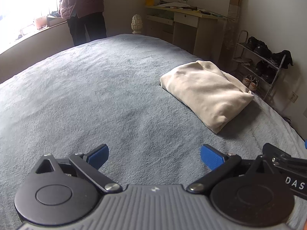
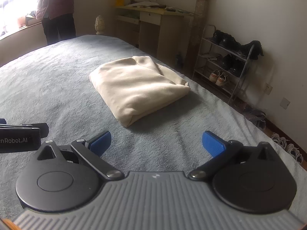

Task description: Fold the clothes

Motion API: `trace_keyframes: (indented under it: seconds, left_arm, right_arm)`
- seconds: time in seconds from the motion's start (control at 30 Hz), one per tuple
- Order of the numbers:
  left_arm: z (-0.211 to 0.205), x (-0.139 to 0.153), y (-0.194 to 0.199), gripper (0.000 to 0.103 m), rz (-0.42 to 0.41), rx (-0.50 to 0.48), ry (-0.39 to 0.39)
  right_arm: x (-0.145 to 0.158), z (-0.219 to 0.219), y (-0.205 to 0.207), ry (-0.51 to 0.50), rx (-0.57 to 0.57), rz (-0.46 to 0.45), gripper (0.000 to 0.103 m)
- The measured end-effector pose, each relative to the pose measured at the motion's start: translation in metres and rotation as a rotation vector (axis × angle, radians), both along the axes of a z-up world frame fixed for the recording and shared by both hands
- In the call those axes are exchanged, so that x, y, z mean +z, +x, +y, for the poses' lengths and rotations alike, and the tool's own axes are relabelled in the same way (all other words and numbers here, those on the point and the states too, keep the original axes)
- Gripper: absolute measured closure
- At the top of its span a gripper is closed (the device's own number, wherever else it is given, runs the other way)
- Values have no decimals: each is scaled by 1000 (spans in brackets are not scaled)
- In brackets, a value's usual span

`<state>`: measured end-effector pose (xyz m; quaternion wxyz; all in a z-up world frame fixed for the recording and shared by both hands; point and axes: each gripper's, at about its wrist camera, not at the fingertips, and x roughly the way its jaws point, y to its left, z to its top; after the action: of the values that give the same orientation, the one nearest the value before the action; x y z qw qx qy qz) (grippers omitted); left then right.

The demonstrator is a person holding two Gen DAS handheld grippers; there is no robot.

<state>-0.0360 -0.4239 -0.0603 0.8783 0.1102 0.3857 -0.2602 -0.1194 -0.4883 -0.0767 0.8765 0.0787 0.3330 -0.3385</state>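
A cream garment [image 1: 206, 92] lies folded into a thick rectangular bundle on the grey-blue bed cover [image 1: 86, 95], towards the bed's right side. In the right wrist view the same garment [image 2: 138, 86] sits straight ahead of me. My left gripper [image 1: 154, 157] is open, blue pads wide apart over bare cover, well short and left of the bundle. My right gripper [image 2: 156, 142] is open too, holding nothing, a short way in front of the bundle's near corner. Part of the left gripper's body [image 2: 21, 136] shows at the left edge of the right wrist view.
A person in a pink jacket [image 1: 82, 5] stands beyond the bed's far end by the bright window. A desk [image 1: 184, 17] with clutter stands against the back wall. A wire shoe rack [image 2: 228, 61] with several shoes lines the right wall. A carved bedpost finial [image 1: 136, 24] rises at the far edge.
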Motion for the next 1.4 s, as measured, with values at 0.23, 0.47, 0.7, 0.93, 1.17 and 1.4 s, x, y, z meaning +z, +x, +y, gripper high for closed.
trace_keyframes:
  seconds: [0.23,0.47,0.7,0.93,1.17,1.4]
  left_arm:
    - [-1,0,-5,0,-5,-9,8]
    - [-1,1,-8,1,-8,-13,10]
    - [-1,1,-10,1,-9,-17,12]
    - [-1,1,-10,1,-9,-9,15]
    - [0,0,-8,1,3,1,17]
    - [-1,1,-11,1,1,-12,14]
  right_arm:
    - [2,1,-2,-4,4,3,1]
    - [1,1,-3,-2,6,10,1]
    - [0,1,-4,-1,12,15,1]
    - [0,1,-4,1,9,16,1]
    - [0,1,-5,9,1,18,1]
    - [-1,0,-6,10,-1,19,1]
